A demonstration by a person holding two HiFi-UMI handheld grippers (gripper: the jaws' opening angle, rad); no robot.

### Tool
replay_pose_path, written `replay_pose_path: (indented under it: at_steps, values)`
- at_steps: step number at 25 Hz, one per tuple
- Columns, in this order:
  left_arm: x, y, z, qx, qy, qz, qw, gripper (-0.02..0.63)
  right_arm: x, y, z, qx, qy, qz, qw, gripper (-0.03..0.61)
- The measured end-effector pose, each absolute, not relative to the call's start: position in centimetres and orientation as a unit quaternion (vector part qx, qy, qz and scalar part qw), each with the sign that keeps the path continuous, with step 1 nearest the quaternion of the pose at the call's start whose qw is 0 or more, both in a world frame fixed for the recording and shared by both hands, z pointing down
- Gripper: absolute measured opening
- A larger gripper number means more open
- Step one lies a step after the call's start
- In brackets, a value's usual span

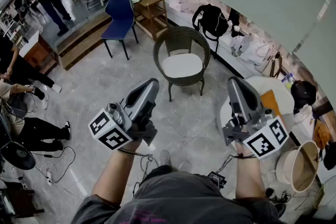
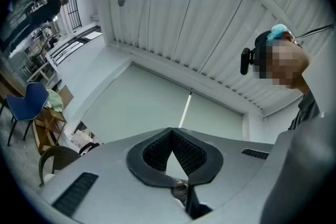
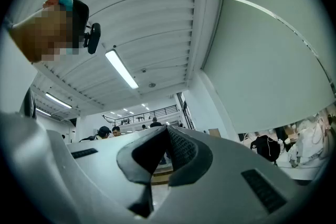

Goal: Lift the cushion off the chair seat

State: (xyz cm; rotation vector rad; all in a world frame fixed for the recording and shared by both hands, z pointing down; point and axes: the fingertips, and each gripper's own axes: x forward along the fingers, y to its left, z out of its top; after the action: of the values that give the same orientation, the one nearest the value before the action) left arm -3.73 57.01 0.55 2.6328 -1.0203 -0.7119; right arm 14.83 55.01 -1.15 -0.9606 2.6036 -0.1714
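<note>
A white cushion [image 1: 181, 65] lies flat on the round dark wicker chair's [image 1: 181, 42] seat.

Cushion [image 1: 182, 65] on chair [image 1: 181, 39] seat

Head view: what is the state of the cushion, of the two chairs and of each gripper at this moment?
cushion: lying flat on the seat, not yet lifted, untouched
wicker chair: upright on the floor, carrying the cushion
blue chair: upright, seat bare
left gripper: shut, empty, in the air short of the wicker chair
right gripper: shut, empty, in the air short of the wicker chair
</note>
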Motion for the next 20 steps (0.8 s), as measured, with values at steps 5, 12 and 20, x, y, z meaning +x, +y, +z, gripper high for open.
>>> replay_pose_path:
  at_steps: [5,12,20]
  values:
    - [-3.7,56.9,0.6,0.898,-0.346,-0.244,0.115,0.008,14.7,54.9,-1.2,-0.34,0.922,-0.058,0.179,0.006]
    - [-3.4,56.9,0.5,0.898,-0.348,-0.244,0.113,0.008,14.9,54.8,-1.2,-0.347,0.919,-0.057,0.177,0.006]
    - [-2.4,57.8,0.5,0.896,-0.354,-0.247,0.103,0.008,16.1,55.9,-1.5,-0.343,0.921,-0.049,0.178,0.006]
